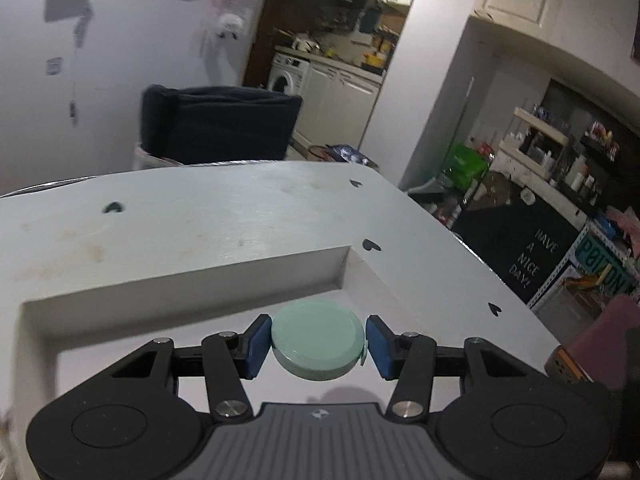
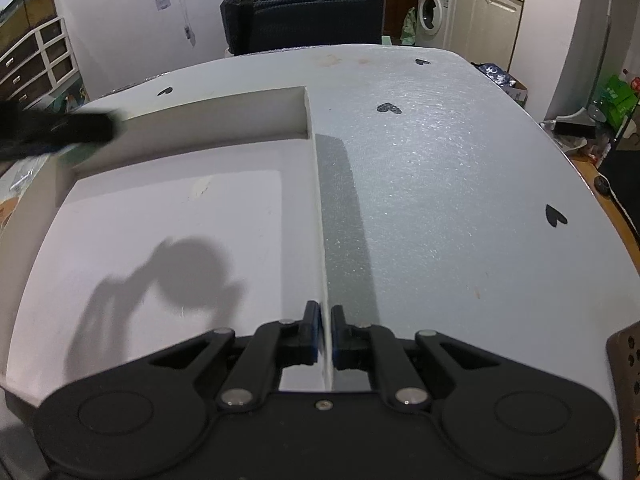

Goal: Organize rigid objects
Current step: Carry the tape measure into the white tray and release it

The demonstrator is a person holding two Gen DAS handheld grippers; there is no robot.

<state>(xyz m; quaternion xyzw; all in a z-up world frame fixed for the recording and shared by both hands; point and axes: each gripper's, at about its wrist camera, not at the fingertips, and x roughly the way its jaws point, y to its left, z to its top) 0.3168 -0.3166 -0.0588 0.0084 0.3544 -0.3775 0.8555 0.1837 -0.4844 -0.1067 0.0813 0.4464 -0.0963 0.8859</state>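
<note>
My left gripper [image 1: 318, 344] is shut on a round mint-green lid [image 1: 319, 344], its blue pads [image 1: 258, 342] pressing both sides, held above the floor of a shallow white box [image 1: 180, 284]. My right gripper [image 2: 325, 330] is shut on the right wall of the white box [image 2: 322, 240], one pad on each side of the thin wall. The left gripper shows as a dark blur at the far left of the right wrist view [image 2: 60, 132]. The shadow of the lid and gripper falls on the box floor [image 2: 160, 272].
The box sits on a white table [image 2: 440, 168] marked with small black hearts [image 2: 555, 215]. A dark chair [image 1: 218, 124] stands behind the table. A brown perforated object [image 2: 626, 380] is at the right edge. Cluttered shelves and a black sign [image 1: 524, 256] stand to the right.
</note>
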